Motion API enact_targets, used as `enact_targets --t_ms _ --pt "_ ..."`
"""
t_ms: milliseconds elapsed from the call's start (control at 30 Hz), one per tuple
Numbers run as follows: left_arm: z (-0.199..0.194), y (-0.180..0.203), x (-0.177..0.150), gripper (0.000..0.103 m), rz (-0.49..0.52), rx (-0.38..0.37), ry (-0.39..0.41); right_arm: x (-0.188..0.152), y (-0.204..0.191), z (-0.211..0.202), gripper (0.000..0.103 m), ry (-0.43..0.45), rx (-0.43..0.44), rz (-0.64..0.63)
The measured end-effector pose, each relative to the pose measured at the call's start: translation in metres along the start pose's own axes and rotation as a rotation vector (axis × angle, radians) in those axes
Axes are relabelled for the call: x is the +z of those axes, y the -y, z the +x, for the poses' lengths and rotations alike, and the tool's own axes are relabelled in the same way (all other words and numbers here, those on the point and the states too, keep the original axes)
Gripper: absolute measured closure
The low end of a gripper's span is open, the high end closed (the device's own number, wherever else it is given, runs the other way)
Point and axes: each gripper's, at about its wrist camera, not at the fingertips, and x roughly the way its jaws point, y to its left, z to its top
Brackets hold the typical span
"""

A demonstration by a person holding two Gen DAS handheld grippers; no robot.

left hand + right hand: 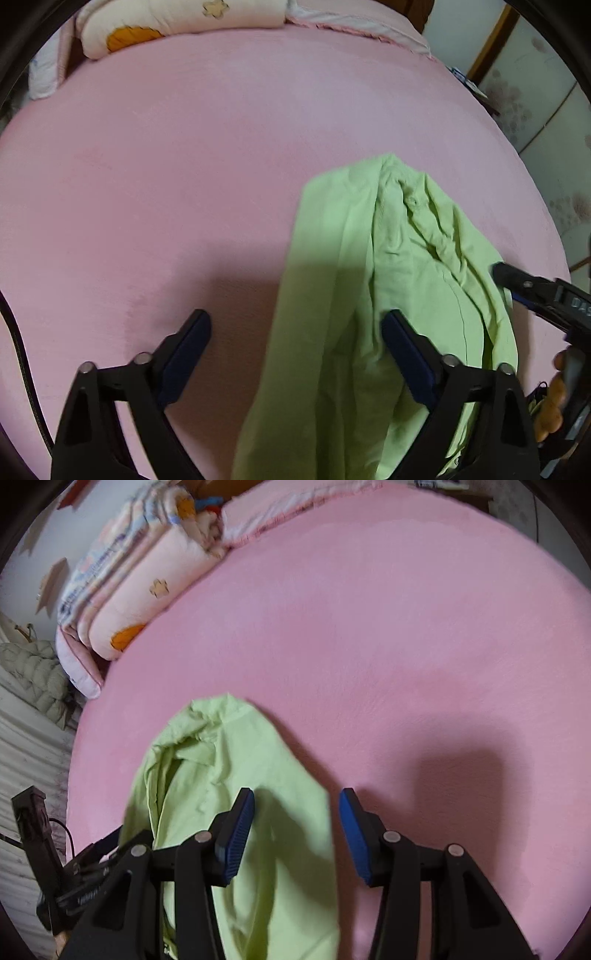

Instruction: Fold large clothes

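A pink bed sheet fills both views. The left gripper and right gripper are held spread apart, grasping nothing, over the green garment, bunched lengthwise; bare sheet surrounds its edges.

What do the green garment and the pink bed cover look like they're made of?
Green garment: thin matte woven cloth, probably cotton; it shows crisp creases and stitched seams. Pink bed cover: soft, slightly fuzzy fabric, maybe fleece; matte with faint nap marks.
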Motion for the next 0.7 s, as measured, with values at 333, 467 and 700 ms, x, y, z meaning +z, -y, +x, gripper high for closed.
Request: enact_targets --t_ms 333,467,700 --pt "-0.057 0.018 -0.012 0.099 0.056 -0.01 0.177 -0.028 -0.044 -0.057 0.102 0.156 0.024 -0.252" --pt "-0.13 0.01 -0.043 0.099 0.087 -0.08 0.31 -0.065 -0.057 -0.137 0.102 0.307 0.125 -0.357" --pt "-0.211 -0.017 -0.163 0.099 0.139 -0.158 0.406 -0.184 -0.055 -0.22 0.101 0.453 0.189 -0.548"
